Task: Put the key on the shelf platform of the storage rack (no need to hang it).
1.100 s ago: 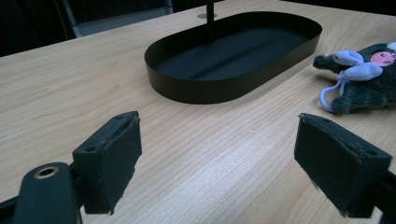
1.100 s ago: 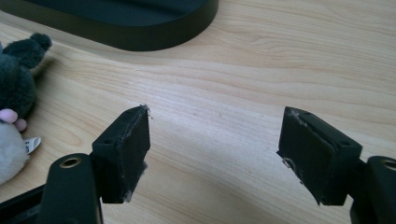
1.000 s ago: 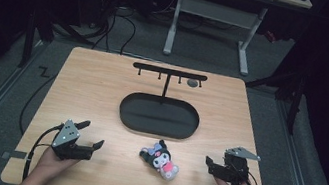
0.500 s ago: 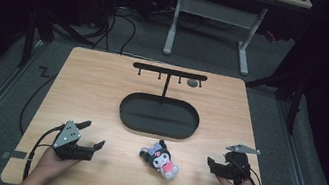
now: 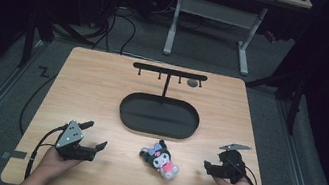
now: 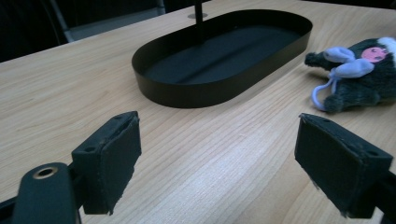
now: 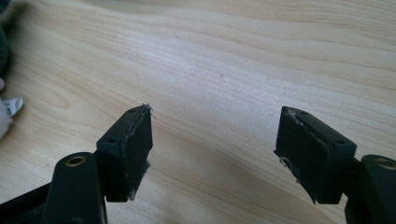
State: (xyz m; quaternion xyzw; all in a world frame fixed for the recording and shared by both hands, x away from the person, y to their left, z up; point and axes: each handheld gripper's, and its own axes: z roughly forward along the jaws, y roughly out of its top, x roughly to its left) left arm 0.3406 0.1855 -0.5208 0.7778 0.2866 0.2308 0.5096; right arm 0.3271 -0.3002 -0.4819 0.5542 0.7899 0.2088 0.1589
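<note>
A pale wooden worktop [image 5: 101, 92] stands on grey carpet in a dark room. Near its front edge lies a small dark plush toy with a pink face [image 5: 161, 159], between 2 hand-held grippers: the left gripper [image 5: 94, 136] and right gripper [image 5: 206, 167], both with jaws apart and empty. A black oval metal tray [image 5: 158, 116] sits at the centre.

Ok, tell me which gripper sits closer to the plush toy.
The right gripper, though only slightly: the plush toy lies right of centre, leaving a wider stretch of bare wood toward the left gripper.
</note>
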